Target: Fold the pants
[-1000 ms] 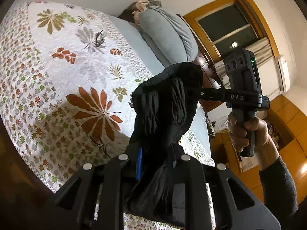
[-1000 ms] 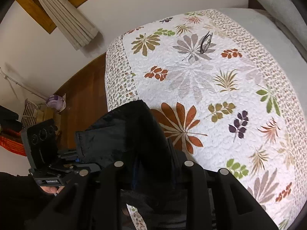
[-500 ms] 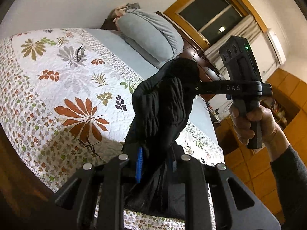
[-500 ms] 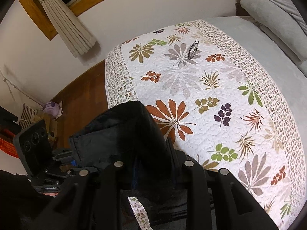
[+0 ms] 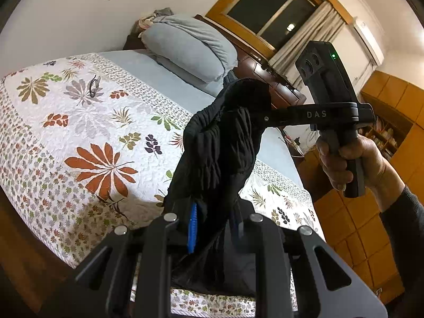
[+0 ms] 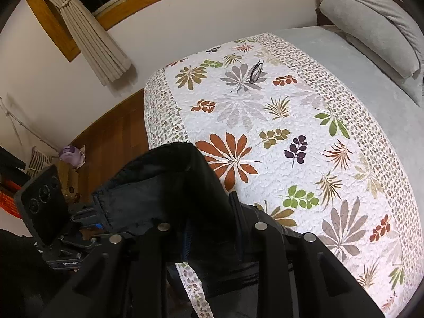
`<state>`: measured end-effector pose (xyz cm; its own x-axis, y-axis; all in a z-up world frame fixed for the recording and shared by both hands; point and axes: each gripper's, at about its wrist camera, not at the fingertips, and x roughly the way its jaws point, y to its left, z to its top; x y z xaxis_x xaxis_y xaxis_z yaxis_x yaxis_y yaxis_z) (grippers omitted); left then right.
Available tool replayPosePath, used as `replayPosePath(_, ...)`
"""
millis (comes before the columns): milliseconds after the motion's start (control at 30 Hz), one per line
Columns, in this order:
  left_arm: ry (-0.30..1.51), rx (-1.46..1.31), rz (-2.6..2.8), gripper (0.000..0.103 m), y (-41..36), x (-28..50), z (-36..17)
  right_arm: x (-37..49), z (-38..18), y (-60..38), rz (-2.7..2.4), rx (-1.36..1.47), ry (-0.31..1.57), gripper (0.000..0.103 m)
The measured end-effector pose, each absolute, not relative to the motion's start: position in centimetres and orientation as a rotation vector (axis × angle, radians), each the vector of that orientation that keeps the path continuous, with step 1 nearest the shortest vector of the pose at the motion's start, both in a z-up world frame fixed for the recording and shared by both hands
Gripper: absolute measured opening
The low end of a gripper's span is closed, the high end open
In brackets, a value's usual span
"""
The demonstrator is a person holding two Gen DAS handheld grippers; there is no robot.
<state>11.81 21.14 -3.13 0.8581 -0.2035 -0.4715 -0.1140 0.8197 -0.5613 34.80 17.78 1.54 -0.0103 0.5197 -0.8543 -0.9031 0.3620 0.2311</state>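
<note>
Black pants (image 5: 220, 148) hang in the air above the bed, held at the elastic waistband by both grippers. My left gripper (image 5: 212, 225) is shut on one part of the waistband. My right gripper (image 6: 212, 228) is shut on another part; it also shows in the left wrist view (image 5: 261, 116), to the upper right, with a hand on its grip. The pants (image 6: 164, 185) drape between the two grippers. The left gripper shows in the right wrist view (image 6: 87, 217) at lower left.
A bed with a floral quilt (image 6: 265, 122) lies below. Eyeglasses (image 6: 255, 70) lie on the quilt near the far side. Grey pillows (image 5: 190, 47) sit at the head. Wooden floor (image 6: 111, 135), curtain (image 6: 92, 31) and wooden cabinets (image 5: 371, 212) surround the bed.
Both grippers have risen with the pants, so more of the bed, pillows and room shows. Both grips on the waistband are unchanged.
</note>
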Motion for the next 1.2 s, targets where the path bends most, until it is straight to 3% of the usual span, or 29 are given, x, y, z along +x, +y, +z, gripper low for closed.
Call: replayPosePath(1200, 0.592, -0.339, -0.177, 0.018, 8.8, 13.9, -0.7, 34.4, 1.9, 3.5, 1.104, -0.322, 1.014, 0.026)
